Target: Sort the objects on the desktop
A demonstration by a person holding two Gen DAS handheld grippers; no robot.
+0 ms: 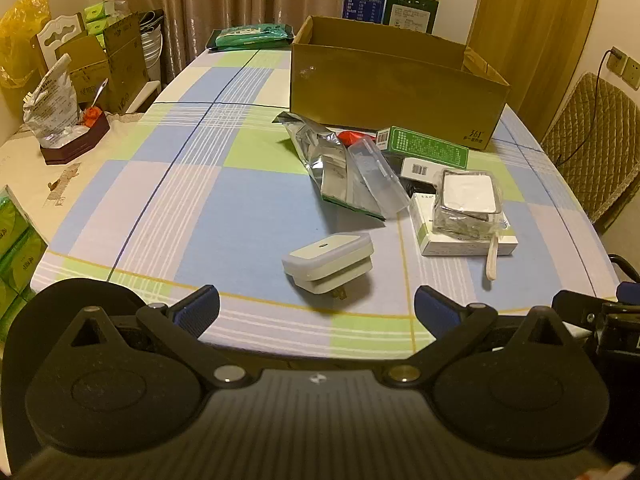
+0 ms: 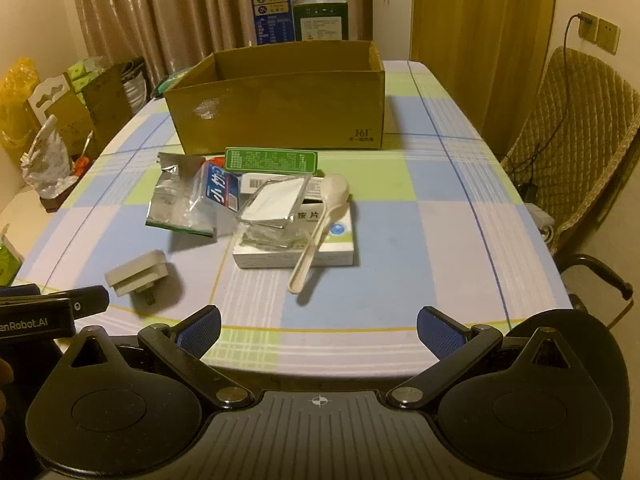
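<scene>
A white plug adapter (image 1: 328,266) lies on the checked tablecloth just ahead of my open, empty left gripper (image 1: 316,306); it also shows in the right wrist view (image 2: 138,274). Behind it is a pile: a silver foil bag (image 1: 320,148), a green box (image 1: 424,146), a white medicine box (image 2: 296,248) with a clear glass square dish (image 2: 272,210) and a white plastic spoon (image 2: 316,232) on it. An open cardboard box (image 2: 280,108) stands behind the pile. My right gripper (image 2: 318,330) is open and empty at the table's near edge, apart from the pile.
A quilted chair (image 2: 576,148) stands right of the table. A side table at the left holds a dark tray with a bag (image 1: 60,120) and cardboard boxes (image 1: 108,60). Blue and green cartons (image 2: 298,14) stand behind the cardboard box. A green packet (image 1: 252,38) lies at the far table end.
</scene>
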